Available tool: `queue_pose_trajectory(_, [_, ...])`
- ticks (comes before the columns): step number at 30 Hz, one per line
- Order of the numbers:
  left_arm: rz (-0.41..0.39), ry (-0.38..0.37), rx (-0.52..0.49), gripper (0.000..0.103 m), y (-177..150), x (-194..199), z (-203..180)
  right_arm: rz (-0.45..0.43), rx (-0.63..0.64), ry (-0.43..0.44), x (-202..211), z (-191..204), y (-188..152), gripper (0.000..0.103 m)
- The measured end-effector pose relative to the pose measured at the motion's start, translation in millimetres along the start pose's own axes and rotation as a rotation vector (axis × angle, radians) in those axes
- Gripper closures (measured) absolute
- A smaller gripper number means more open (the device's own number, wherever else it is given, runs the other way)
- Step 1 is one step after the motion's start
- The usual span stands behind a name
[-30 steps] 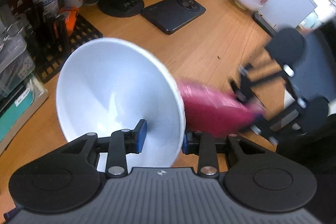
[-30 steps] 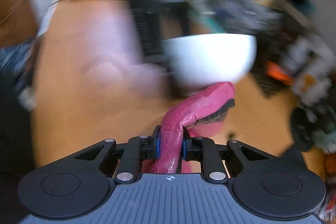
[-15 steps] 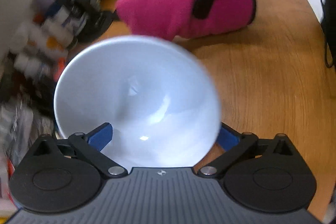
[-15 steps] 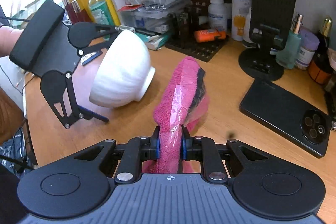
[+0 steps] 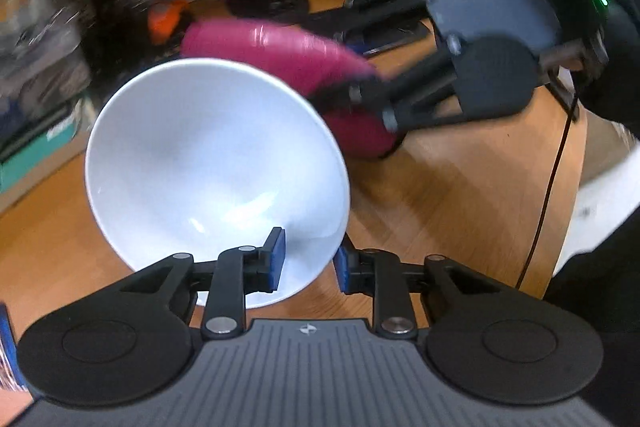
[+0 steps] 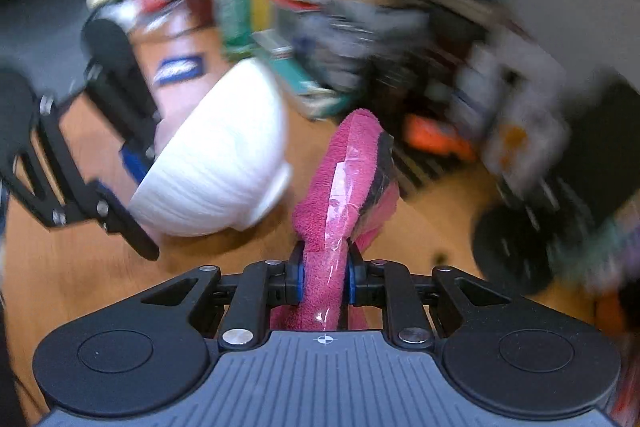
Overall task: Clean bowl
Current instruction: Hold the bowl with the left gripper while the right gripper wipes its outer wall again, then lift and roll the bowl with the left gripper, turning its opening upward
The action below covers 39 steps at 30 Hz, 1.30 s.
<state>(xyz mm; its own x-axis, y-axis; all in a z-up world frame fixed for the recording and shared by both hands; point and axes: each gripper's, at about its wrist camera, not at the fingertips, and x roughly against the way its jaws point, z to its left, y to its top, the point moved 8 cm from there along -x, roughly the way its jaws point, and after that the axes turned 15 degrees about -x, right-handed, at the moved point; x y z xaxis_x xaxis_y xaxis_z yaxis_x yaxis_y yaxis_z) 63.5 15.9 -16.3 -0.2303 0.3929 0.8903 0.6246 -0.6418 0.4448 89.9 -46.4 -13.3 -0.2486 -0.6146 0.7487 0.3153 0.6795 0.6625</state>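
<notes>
The bowl (image 5: 216,167) is white, glazed and hard, tilted on its side above the wooden desk (image 5: 460,195), its open mouth facing the left wrist camera. Judged from its gloss, the surface is slippery and the body is rigid and breakable; a drop onto the desk could chip it. The wall near the rim is the practical holding point: it is thin enough to fit between two pads.

The left gripper (image 5: 308,259) takes hold there. Its jaws have just been closing, and the bowl's lower wall stands between them, one blue pad (image 5: 276,257) inside the bowl and the other outside. The grip is one-sided, so the bowl may pivot if pushed hard.

The pink cloth (image 6: 340,187) is soft and thick, with a strip of clear film along it. The right gripper (image 6: 325,277) is clamped on its lower end. The cloth's free end lies just beside the bowl's outer wall and foot; contact cannot be confirmed through the blur.

Bottles and boxes crowd the desk behind.
</notes>
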Motion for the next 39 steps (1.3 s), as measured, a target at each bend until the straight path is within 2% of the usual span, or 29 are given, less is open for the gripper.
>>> queue_pose_trajectory(2, [0.002,0.024,0.029,0.062,-10.6,2.1,7.1,0.023,0.122,0.04,7.5,25.5,-7.6,0.082])
queue_pose_trajectory(4, [-0.007,0.06,0.049,0.052,-21.8,6.3,12.8,0.035,0.162,0.069,15.8,38.0,-17.6,0.082])
queue_pose_trajectory(5, [-0.02,0.081,0.049,0.052,-24.3,9.6,13.1,0.042,0.162,0.08,21.4,43.5,-25.1,0.082])
queue_pose_trajectory(6, [-0.032,0.103,0.044,0.052,-25.4,12.5,12.3,0.046,0.122,0.077,25.9,43.1,-31.5,0.082])
queue_pose_trajectory(7, [-0.041,0.122,0.036,0.046,-25.1,13.9,11.5,0.048,0.077,0.071,30.2,42.0,-37.6,0.082])
queue_pose_trajectory(8, [-0.053,0.15,0.009,0.032,-20.7,14.3,8.1,0.043,-0.023,0.054,34.6,33.9,-43.6,0.082])
queue_pose_trajectory(10, [-0.082,0.215,-0.056,0.01,-7.5,15.3,-2.0,0.026,-0.199,0.006,37.9,14.8,-53.1,0.082])
queue_pose_trajectory(11, [-0.084,0.246,-0.083,0.006,0.8,12.2,-5.6,0.022,-0.235,-0.007,37.4,10.6,-55.1,0.082])
queue_pose_trajectory(13, [-0.074,0.315,-0.145,0.006,17.2,3.0,-11.5,0.009,-0.323,-0.037,34.9,-0.8,-57.4,0.082])
queue_pose_trajectory(16, [-0.035,0.406,-0.235,0.006,36.5,-16.9,-16.5,-0.003,-0.374,-0.049,29.8,-4.8,-56.8,0.078])
queue_pose_trajectory(17, [-0.024,0.429,-0.253,0.013,38.2,-20.3,-17.7,-0.004,-0.379,-0.053,26.8,-3.4,-57.6,0.076])
queue_pose_trajectory(18, [-0.015,0.439,-0.242,0.016,38.2,-22.9,-16.7,-0.006,-0.383,-0.053,25.9,-2.9,-58.1,0.075])
queue_pose_trajectory(19, [-0.007,0.439,-0.209,0.039,36.8,-25.0,-13.9,-0.009,-0.387,-0.053,25.2,-2.6,-58.5,0.075])
queue_pose_trajectory(20, [-0.032,0.405,-0.117,0.06,33.0,-23.5,-5.5,-0.013,-0.398,-0.048,25.1,-3.5,-59.8,0.075])
queue_pose_trajectory(21, [-0.084,0.343,0.019,0.058,27.6,-19.0,7.3,-0.017,-0.409,-0.042,25.0,-4.7,-61.4,0.074])
queue_pose_trajectory(23, [-0.194,0.223,0.277,0.064,18.3,-7.2,33.7,-0.015,-0.418,-0.037,24.1,-7.1,-65.0,0.073])
queue_pose_trajectory(25, [-0.296,0.14,0.441,0.064,6.1,5.5,55.2,-0.012,-0.418,-0.032,24.3,-7.2,-66.1,0.073])
queue_pose_trajectory(28, [-0.495,-0.06,0.734,0.061,-38.3,22.0,95.5,-0.015,-0.368,-0.033,27.9,-2.6,-57.9,0.074])
queue_pose_trajectory(31, [-0.539,-0.128,0.824,0.054,-72.6,24.5,112.7,-0.023,-0.243,-0.046,29.2,2.1,-39.5,0.078])
queue_pose_trajectory(33, [-0.59,-0.166,0.883,0.05,-99.2,26.9,122.8,-0.021,-0.086,-0.051,25.0,5.0,-14.7,0.08])
queue_pose_trajectory(34, [-0.61,-0.18,0.908,0.048,-108.9,27.9,127.0,-0.019,-0.058,-0.055,24.1,4.4,-11.0,0.081])
queue_pose_trajectory(36, [-0.666,-0.225,0.971,0.048,-129.0,29.3,135.6,0.006,0.11,-0.079,10.0,8.3,9.5,0.081])
queue_pose_trajectory(37, [-0.695,-0.253,1.002,0.047,-138.8,29.1,139.6,0.013,0.146,-0.082,5.8,11.1,13.7,0.082])
queue_pose_trajectory(39, [-0.733,-0.298,1.035,0.047,-151.0,26.8,143.6,0.025,0.309,-0.109,-17.8,30.4,34.0,0.082])
